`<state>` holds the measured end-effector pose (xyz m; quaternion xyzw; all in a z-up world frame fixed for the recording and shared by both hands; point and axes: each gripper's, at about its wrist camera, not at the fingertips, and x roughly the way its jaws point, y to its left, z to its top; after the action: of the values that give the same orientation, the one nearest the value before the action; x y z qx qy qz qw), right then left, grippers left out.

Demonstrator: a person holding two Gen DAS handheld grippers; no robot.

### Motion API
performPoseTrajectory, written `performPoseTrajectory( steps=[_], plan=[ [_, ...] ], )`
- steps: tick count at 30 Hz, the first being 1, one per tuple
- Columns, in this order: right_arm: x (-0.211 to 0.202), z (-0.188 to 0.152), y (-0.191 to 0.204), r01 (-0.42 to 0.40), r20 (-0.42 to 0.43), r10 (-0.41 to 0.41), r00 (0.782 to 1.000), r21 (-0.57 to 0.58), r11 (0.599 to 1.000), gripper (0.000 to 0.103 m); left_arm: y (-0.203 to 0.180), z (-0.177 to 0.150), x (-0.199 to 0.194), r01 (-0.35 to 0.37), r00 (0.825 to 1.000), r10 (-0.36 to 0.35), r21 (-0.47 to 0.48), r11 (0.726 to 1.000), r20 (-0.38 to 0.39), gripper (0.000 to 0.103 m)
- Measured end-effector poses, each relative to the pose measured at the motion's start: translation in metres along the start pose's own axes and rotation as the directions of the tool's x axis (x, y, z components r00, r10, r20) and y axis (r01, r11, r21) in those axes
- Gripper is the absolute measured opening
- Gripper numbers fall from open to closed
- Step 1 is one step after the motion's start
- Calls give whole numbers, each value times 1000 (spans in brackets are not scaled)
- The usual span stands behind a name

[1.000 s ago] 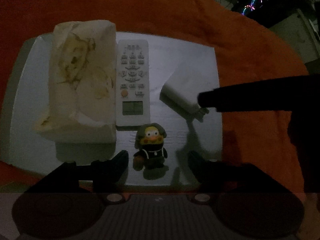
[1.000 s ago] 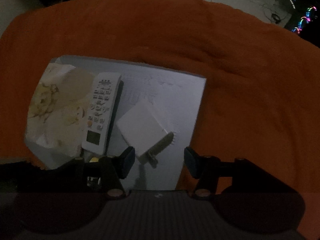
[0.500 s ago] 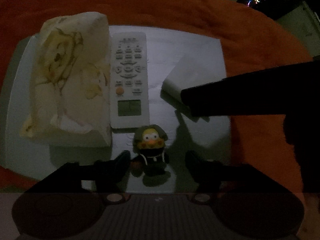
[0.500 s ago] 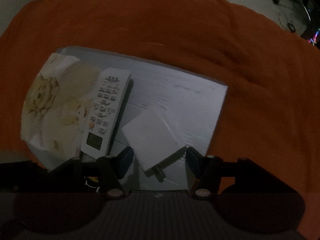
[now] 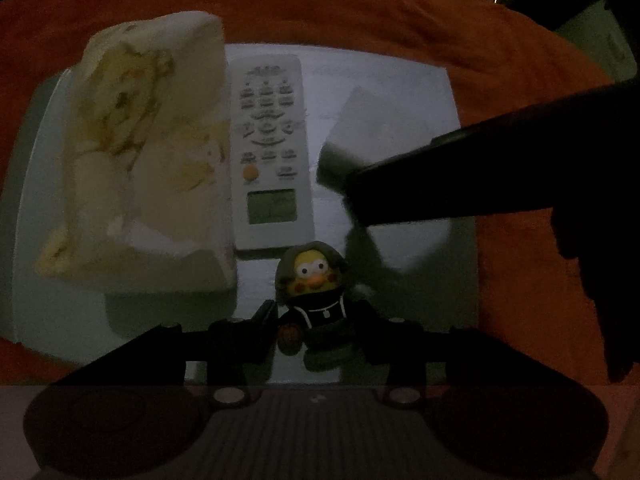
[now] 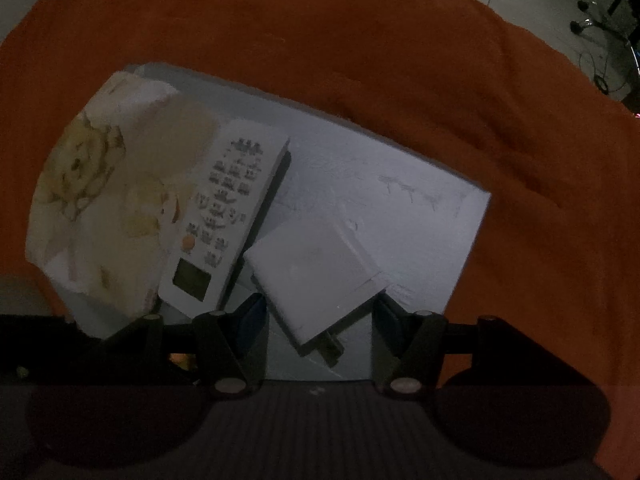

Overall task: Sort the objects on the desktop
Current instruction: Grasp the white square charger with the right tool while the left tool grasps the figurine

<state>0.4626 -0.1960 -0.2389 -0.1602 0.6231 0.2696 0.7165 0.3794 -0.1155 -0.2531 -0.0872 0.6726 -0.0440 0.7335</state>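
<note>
A white tray [image 5: 400, 76] lies on an orange cloth. On it are a cream tissue pack [image 5: 140, 168], a white remote [image 5: 272, 152], a white charger [image 6: 316, 268] and a small duck figurine [image 5: 316, 292]. In the left wrist view my left gripper [image 5: 316, 320] has its fingers close on both sides of the figurine, which stands on the tray. In the right wrist view my right gripper [image 6: 320, 316] is open, its fingers on either side of the charger's near end with gaps. The right gripper's dark body [image 5: 480, 176] hides part of the charger in the left view.
The orange cloth [image 6: 360, 60] covers the table around the tray. Beyond it at the back right are a pale floor and a chair base [image 6: 592, 20].
Both grippers have moved forward. The left fingers have narrowed around the figurine. The right fingers now straddle the charger's near end.
</note>
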Motion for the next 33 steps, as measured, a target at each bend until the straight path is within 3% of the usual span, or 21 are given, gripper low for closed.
performPoseTrajectory(
  steps=[5,10,13,15,18,23,26,31,33],
  plan=[
    [-4,-3,-6,7,14,-7,1000,44,999,28,10,-4,-5,7,1000,-7,-6,1000,15,36],
    [-8,-6,-7,12,-25,-9,1000,104,994,25,20,-10,-12,8,1000,-8,-5,1000,23,36],
    [-14,-7,-6,27,-65,-18,998,143,989,29,28,-10,-11,13,1000,-13,-8,1000,22,36],
    [-20,-7,-7,9,-103,8,995,167,986,44,31,-8,-10,18,1000,-18,-8,1000,24,36],
    [-37,-1,-6,60,-70,-51,996,146,987,48,35,-9,-9,32,999,-31,-13,999,29,36],
    [-48,22,1,127,-8,-127,992,54,990,67,40,-8,-11,41,999,-40,-23,999,37,36],
    [-44,32,3,118,-3,-118,993,31,993,80,43,-6,-15,54,998,-53,-22,998,44,36],
    [-22,38,11,162,-29,-164,986,-52,985,79,48,-8,-19,76,996,-74,-27,997,45,36],
    [-17,37,12,169,-25,-171,985,-69,983,73,51,-10,-20,80,996,-79,-26,996,42,36]
  ],
)
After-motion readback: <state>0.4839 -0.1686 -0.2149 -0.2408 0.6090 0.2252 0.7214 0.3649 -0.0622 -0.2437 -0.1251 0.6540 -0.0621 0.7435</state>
